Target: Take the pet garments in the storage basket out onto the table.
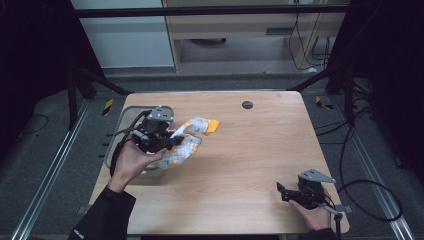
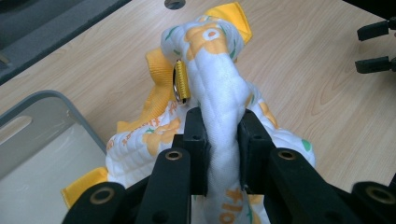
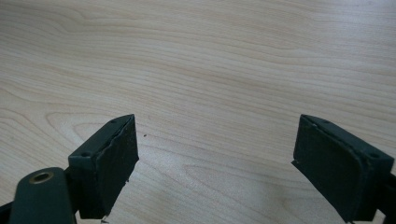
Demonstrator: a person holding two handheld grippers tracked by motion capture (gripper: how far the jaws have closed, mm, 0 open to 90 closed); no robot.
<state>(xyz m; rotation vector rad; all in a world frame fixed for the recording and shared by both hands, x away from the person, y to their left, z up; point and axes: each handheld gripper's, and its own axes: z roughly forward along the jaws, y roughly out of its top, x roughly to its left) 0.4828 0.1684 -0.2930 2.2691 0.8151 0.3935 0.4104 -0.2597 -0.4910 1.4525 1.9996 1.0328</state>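
A white quilted cloth (image 1: 187,142) with orange print and orange trim lies bunched on the table's left half, beside a grey bin. My left gripper (image 1: 172,142) is shut on a raised fold of that cloth (image 2: 219,107); in the left gripper view its black pads (image 2: 195,140) press the fold from both sides, and a small metal ring with an orange loop (image 2: 180,84) hangs off the cloth. My right gripper (image 1: 281,192) rests low at the table's front right corner, its pads (image 3: 109,161) wide apart over bare wood.
A grey plastic bin (image 1: 122,130) stands at the table's left edge, its rim (image 2: 44,100) close beside the cloth. A round dark cable hole (image 1: 247,104) sits near the far edge. Black frame struts and cables surround the wooden table (image 1: 250,150).
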